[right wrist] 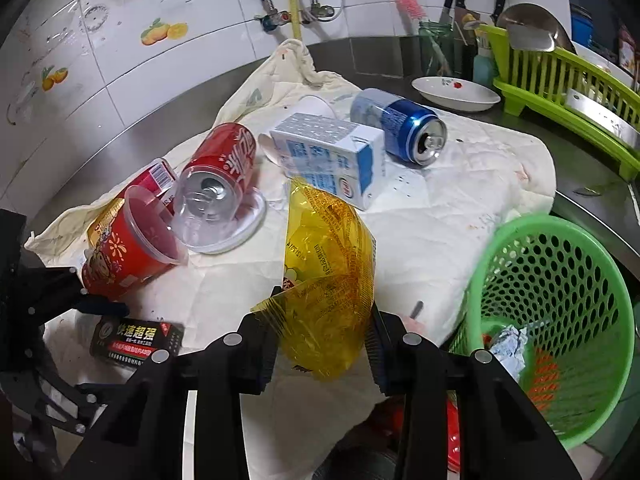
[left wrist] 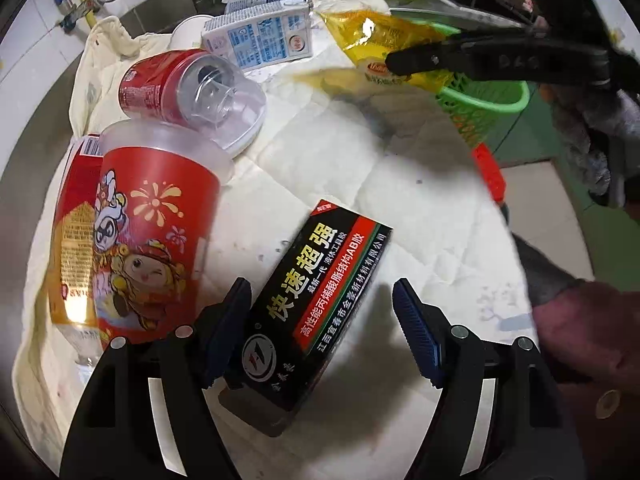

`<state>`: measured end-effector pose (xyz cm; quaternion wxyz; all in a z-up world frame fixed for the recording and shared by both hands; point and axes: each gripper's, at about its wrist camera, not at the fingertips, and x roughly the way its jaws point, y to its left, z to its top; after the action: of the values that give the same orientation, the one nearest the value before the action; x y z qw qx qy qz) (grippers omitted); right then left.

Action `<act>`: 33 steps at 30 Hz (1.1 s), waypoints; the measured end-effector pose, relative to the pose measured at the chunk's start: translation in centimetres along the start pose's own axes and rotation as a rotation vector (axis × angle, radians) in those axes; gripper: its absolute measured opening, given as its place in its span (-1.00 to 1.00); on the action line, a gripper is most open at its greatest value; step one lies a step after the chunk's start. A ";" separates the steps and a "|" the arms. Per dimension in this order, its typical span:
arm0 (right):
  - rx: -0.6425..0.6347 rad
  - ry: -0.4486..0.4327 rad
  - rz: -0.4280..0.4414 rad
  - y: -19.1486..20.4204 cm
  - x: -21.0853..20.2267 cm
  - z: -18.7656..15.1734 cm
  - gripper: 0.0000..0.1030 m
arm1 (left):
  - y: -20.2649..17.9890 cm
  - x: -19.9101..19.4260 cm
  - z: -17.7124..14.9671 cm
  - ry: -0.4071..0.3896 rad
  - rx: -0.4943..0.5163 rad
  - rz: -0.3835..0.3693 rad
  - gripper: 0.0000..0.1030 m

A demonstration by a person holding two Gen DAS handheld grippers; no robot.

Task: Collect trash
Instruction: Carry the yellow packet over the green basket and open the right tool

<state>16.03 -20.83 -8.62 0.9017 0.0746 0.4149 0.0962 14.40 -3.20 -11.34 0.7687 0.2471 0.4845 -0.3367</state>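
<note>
A black glue box [left wrist: 316,300] lies on the white cloth [left wrist: 400,200] between the fingers of my left gripper [left wrist: 320,296]. That gripper is open; the left pad is at the box's edge and the right pad stands clear of it. My right gripper [right wrist: 324,320] is shut on a crumpled yellow wrapper [right wrist: 324,240] and holds it above the cloth, just left of the green mesh basket [right wrist: 560,280]. The basket holds some crumpled trash. On the cloth also lie a red cup [right wrist: 128,240], a red can [right wrist: 228,152] under a clear lid [right wrist: 216,208], a milk carton [right wrist: 328,152] and a blue can [right wrist: 400,124].
A green dish rack [right wrist: 560,80] and a white plate [right wrist: 456,92] stand on the steel counter at the back right. The tiled wall with pipes runs behind. A person's sleeve [left wrist: 580,340] is at the lower right of the left wrist view.
</note>
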 end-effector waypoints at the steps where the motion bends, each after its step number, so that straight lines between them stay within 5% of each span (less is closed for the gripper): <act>1: 0.001 0.002 -0.002 -0.2 0.0 -0.1 -0.29 | -0.2 -0.5 -0.1 -0.014 -0.006 -0.021 0.41; 18: 0.057 -0.028 -0.091 -5.9 -3.6 -1.8 -0.29 | 0.7 1.4 0.6 0.051 -0.026 0.018 0.43; 20: 0.069 -0.029 -0.118 -7.2 -3.9 -2.2 -0.29 | 0.7 1.6 0.3 0.052 -0.044 0.015 0.26; 33: 0.152 -0.007 -0.262 -14.6 -4.6 -3.1 -0.28 | -0.5 0.5 0.7 -0.008 -0.145 0.037 -0.07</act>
<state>12.39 -35.89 -10.36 0.8997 0.0881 0.4240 -0.0542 14.54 -4.18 -11.56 0.7924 0.1984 0.5000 -0.2875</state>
